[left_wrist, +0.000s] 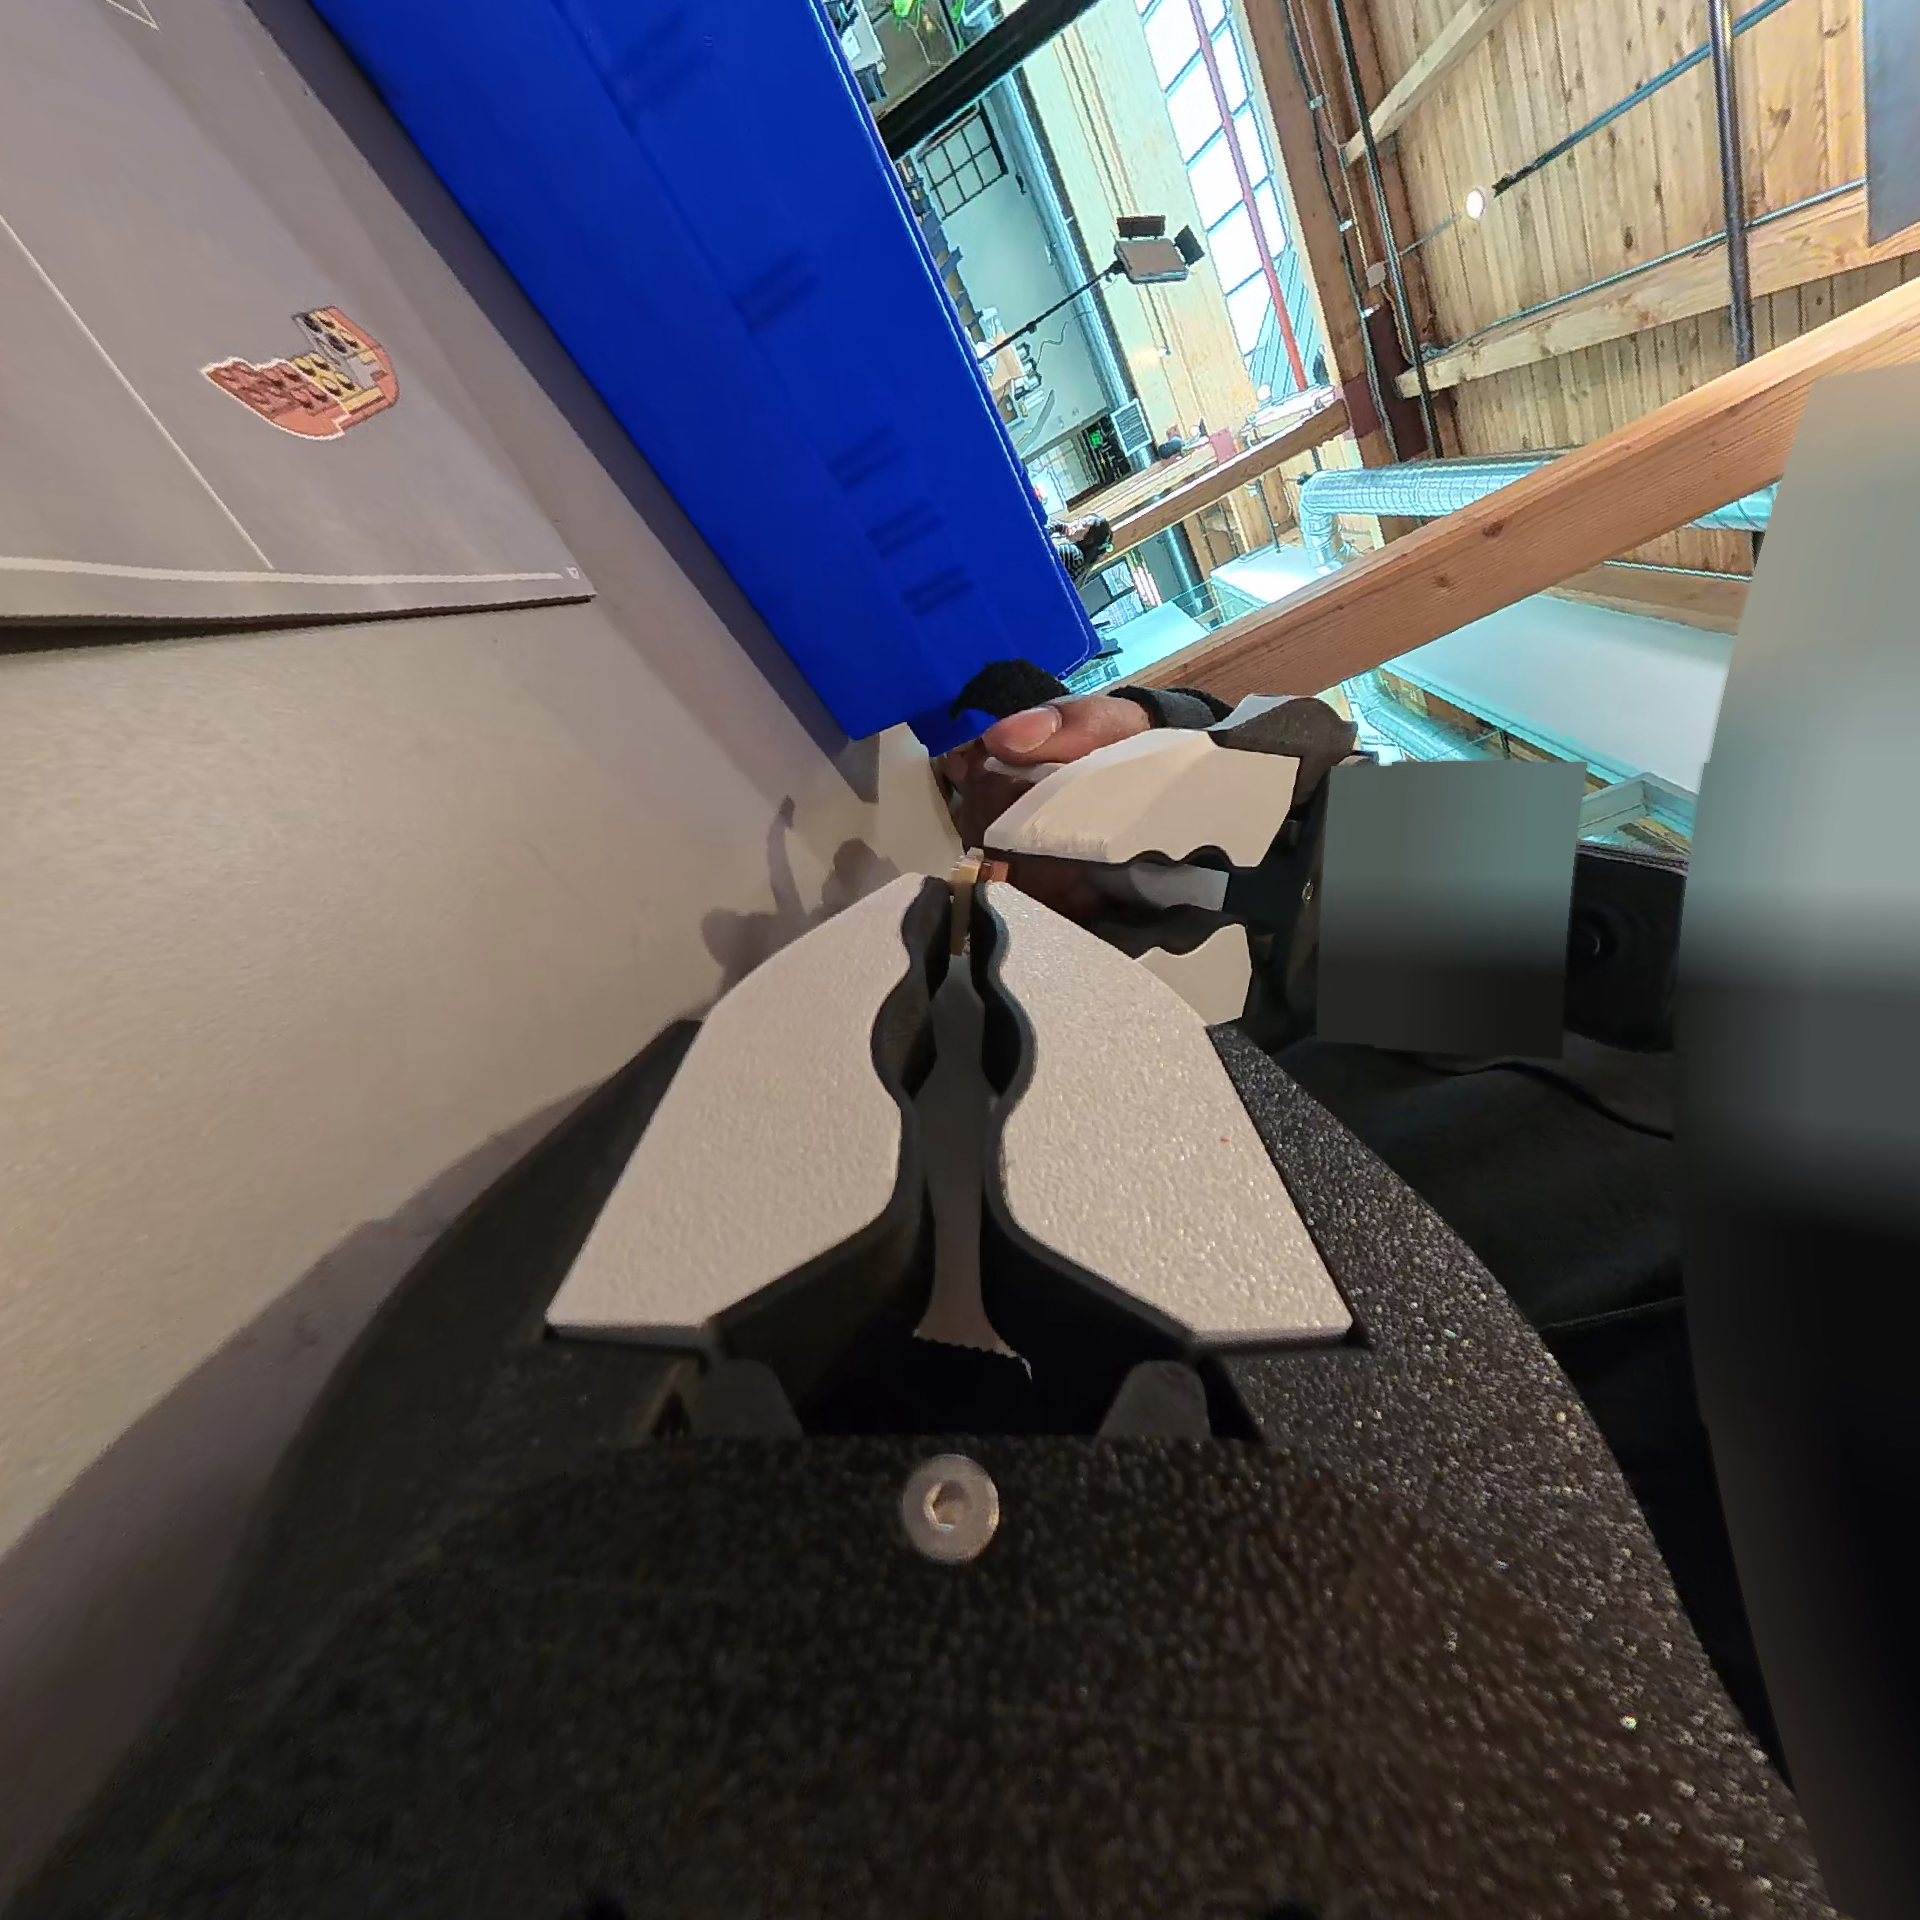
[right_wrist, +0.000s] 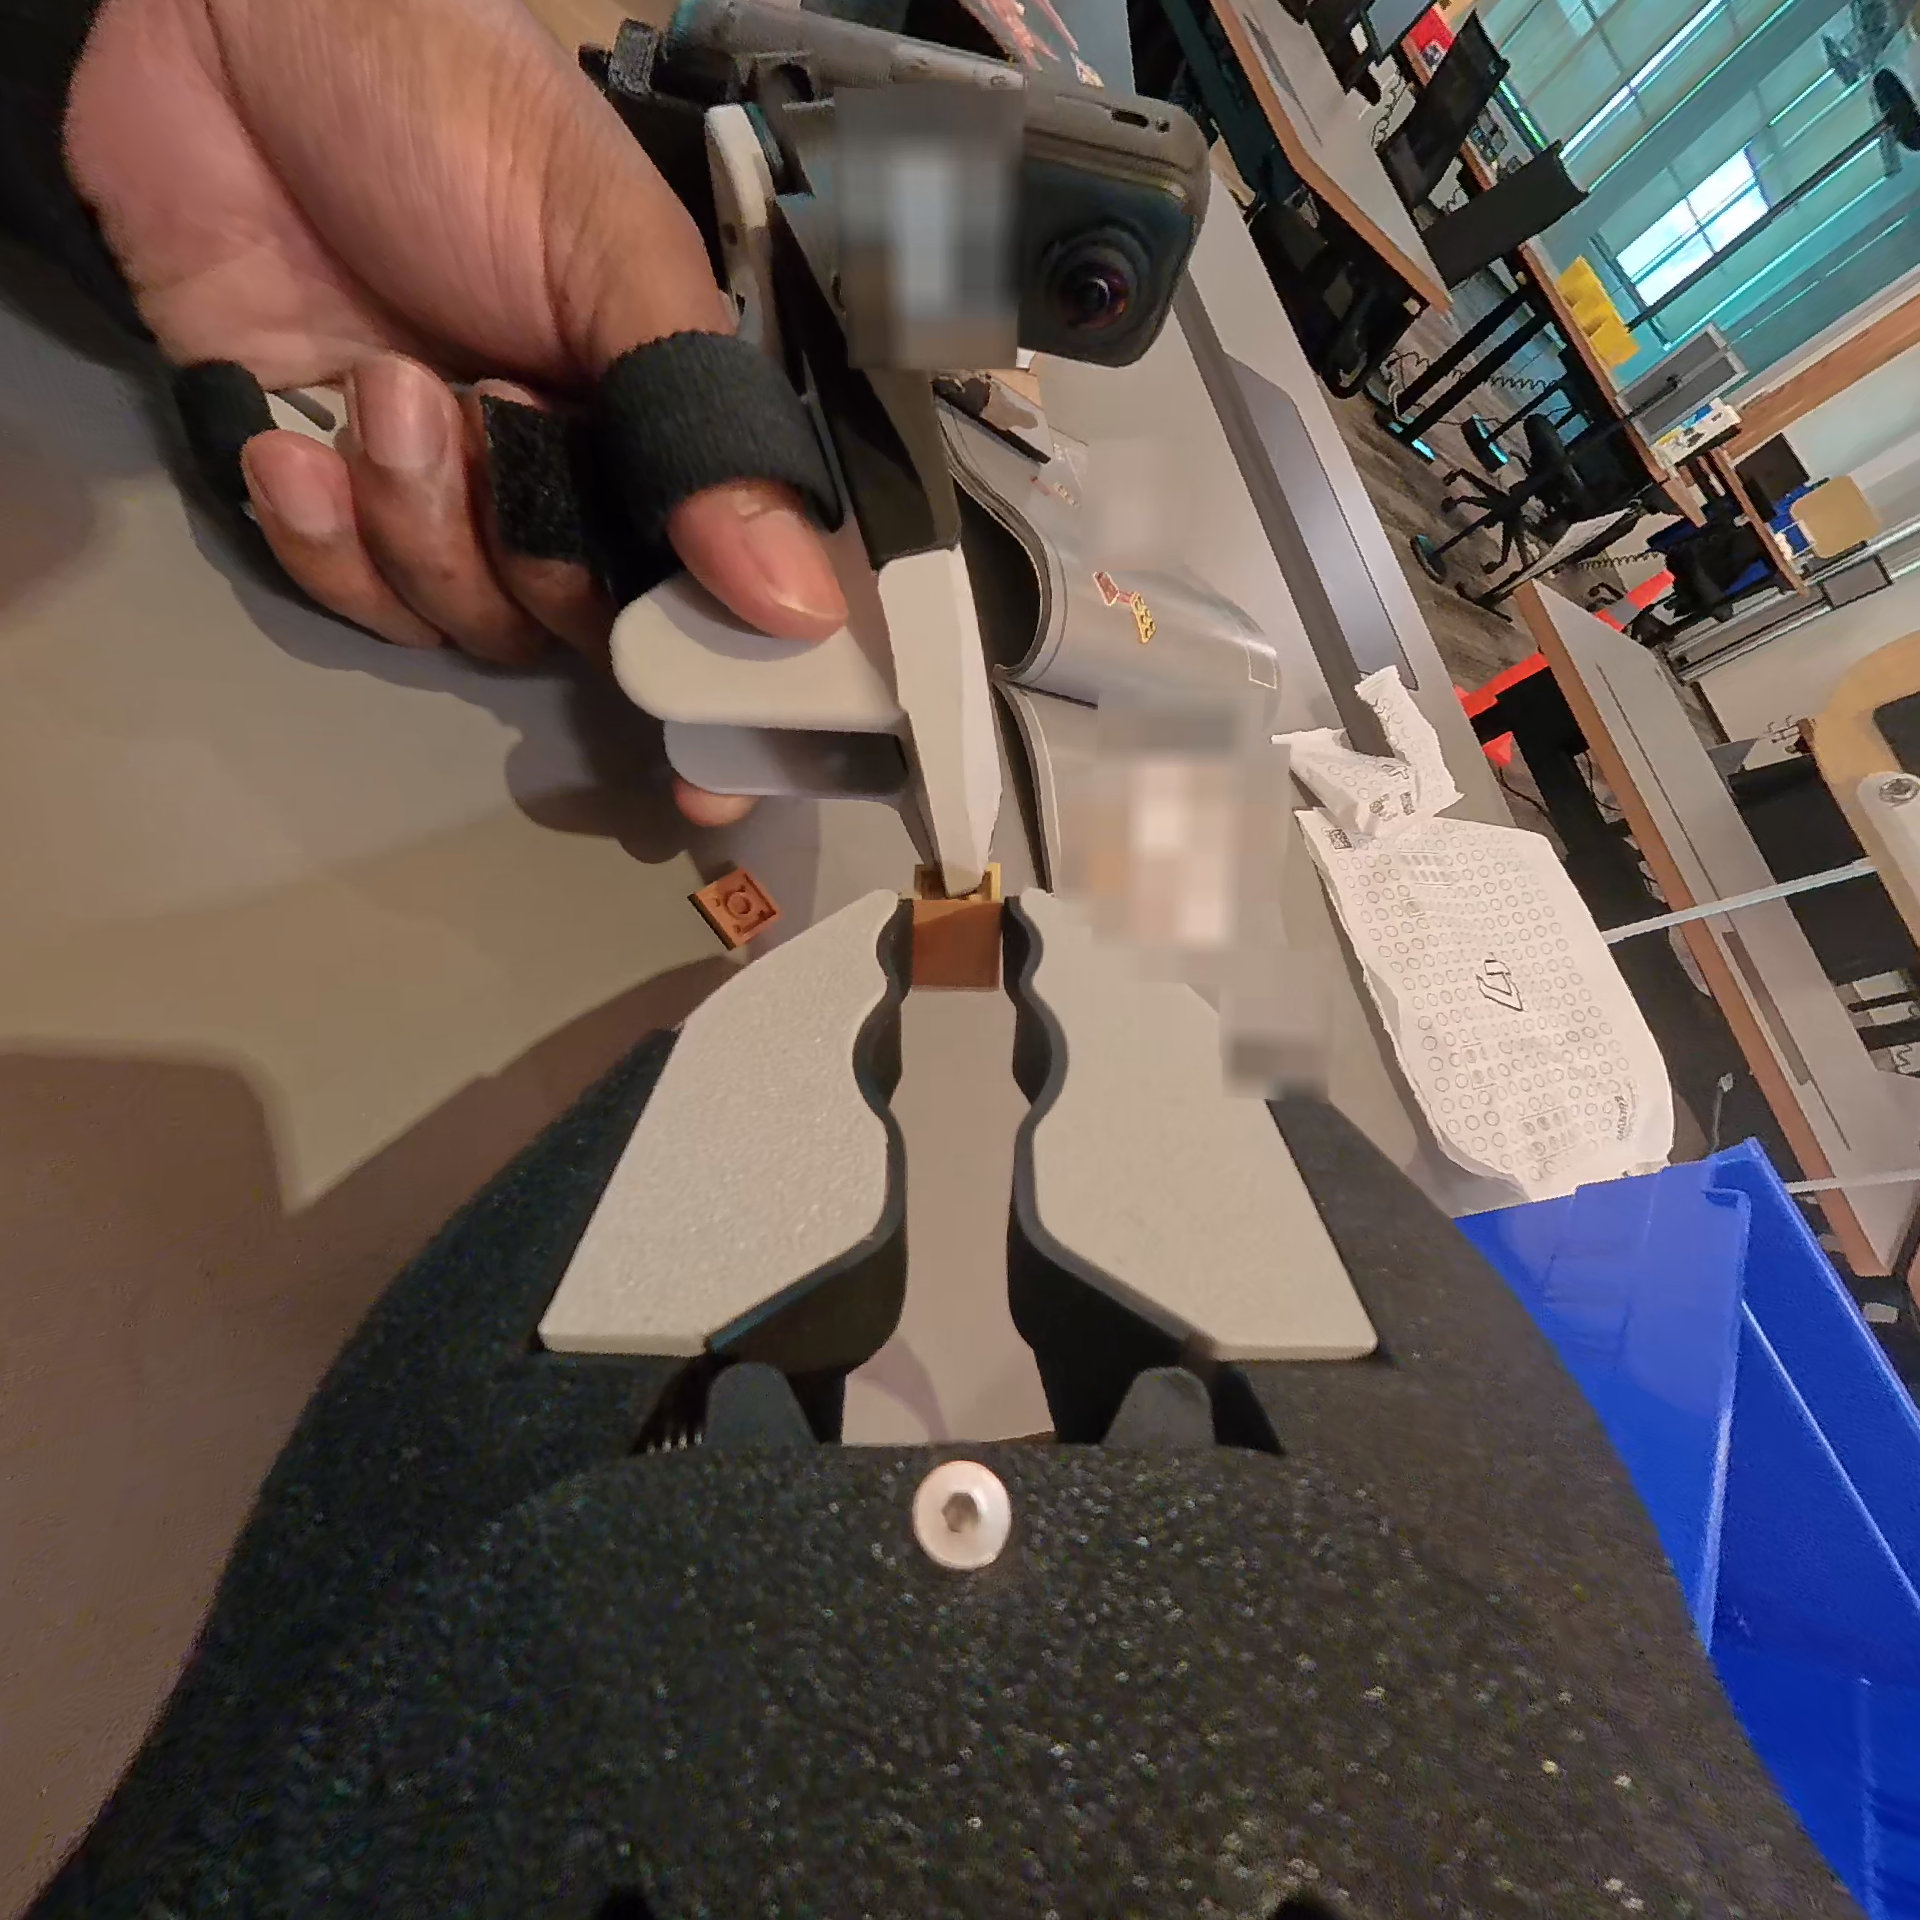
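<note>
My left gripper (left_wrist: 966, 896) is shut on a thin tan plate (left_wrist: 969, 878), held edge-on between its pads. My right gripper (right_wrist: 956, 925) is shut on a brown brick (right_wrist: 956, 943), with both pads against its sides. In the right wrist view the left gripper's fingers (right_wrist: 948, 810) come down from above with the tan plate (right_wrist: 989, 883), which sits against the far end of the brown brick. In the left wrist view the right gripper's fingers (left_wrist: 1143, 805) reach in from the right, with a bit of the brown brick (left_wrist: 1001, 855) touching the tan plate. Both are held above the grey table (right_wrist: 312, 831).
A loose brown plate (right_wrist: 735, 906) lies on the table left of my right fingertips. A blue bin (right_wrist: 1818, 1455) stands at the right, also in the left wrist view (left_wrist: 727, 312). A torn white paper bag (right_wrist: 1475, 987) and an open booklet (right_wrist: 1143, 634) lie beyond. A hand (right_wrist: 416, 260) holds the left gripper. My left and right fingertips are right by each other.
</note>
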